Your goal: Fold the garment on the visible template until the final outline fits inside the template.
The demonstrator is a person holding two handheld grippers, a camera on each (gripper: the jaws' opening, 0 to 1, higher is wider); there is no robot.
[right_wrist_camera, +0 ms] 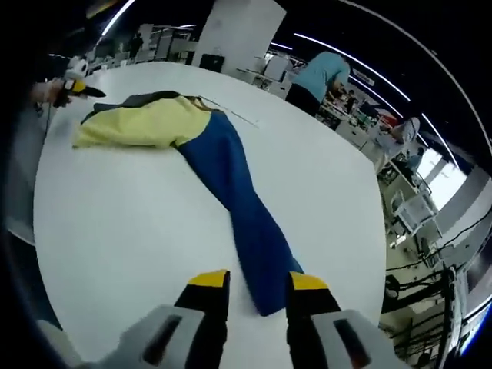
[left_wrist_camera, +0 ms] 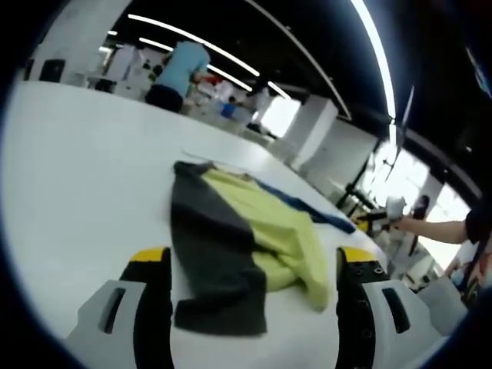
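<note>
garment [left_wrist_camera: 231, 246] lies flat on the white table [left_wrist_camera: 84, 169], panels of dark grey, yellow-green and blue. left gripper [left_wrist_camera: 254, 269] has its jaws spread wide, grey end of the garment between them, no grip. right gripper [right_wrist_camera: 257, 288] also has jaws apart, blue end [right_wrist_camera: 265, 277] lying in the gap, not pinched. a person in a light blue top [right_wrist_camera: 319, 73] bends over benches beyond the table.

Dark ceiling with light strips [left_wrist_camera: 201, 44], bright windows [left_wrist_camera: 400, 173], white pillar [right_wrist_camera: 237, 31].
</note>
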